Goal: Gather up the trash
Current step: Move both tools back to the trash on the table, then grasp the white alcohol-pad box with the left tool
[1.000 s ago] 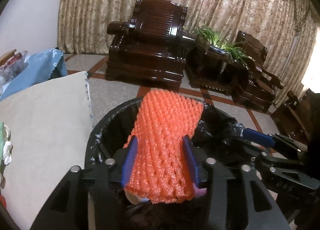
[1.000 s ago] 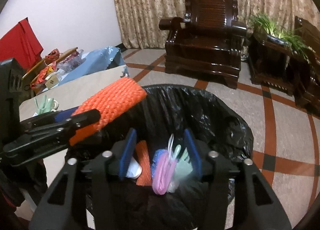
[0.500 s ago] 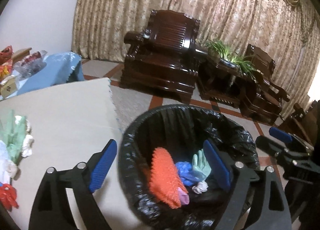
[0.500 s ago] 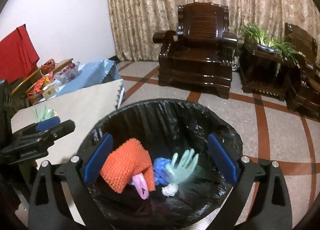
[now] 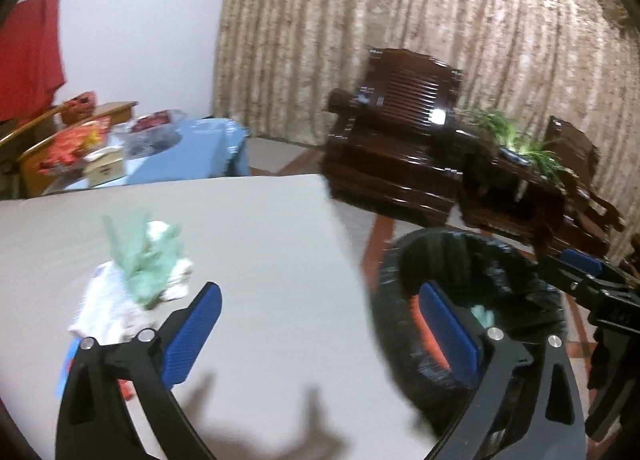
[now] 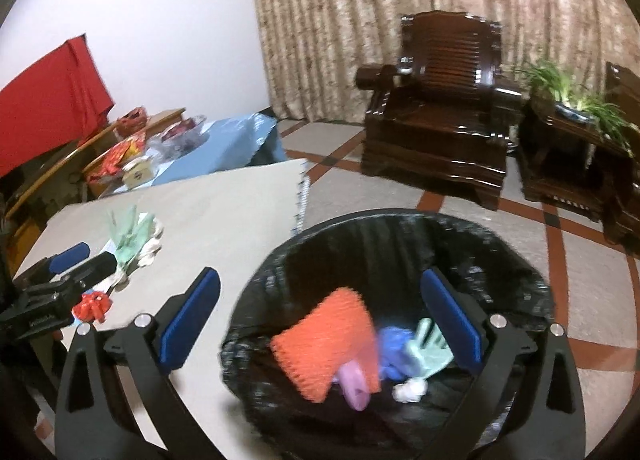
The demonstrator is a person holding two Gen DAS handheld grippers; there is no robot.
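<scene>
Both the left gripper and right gripper are opening wide, holding nothing. The orange foam net lies inside the black-lined bin, lower centre; more trash sits on the table, left.

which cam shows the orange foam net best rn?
Right wrist. The orange foam net lies fully visible inside the black-lined bin. Left wrist shows only an orange sliver behind its own blue pad, and the frame is blurred.
</scene>
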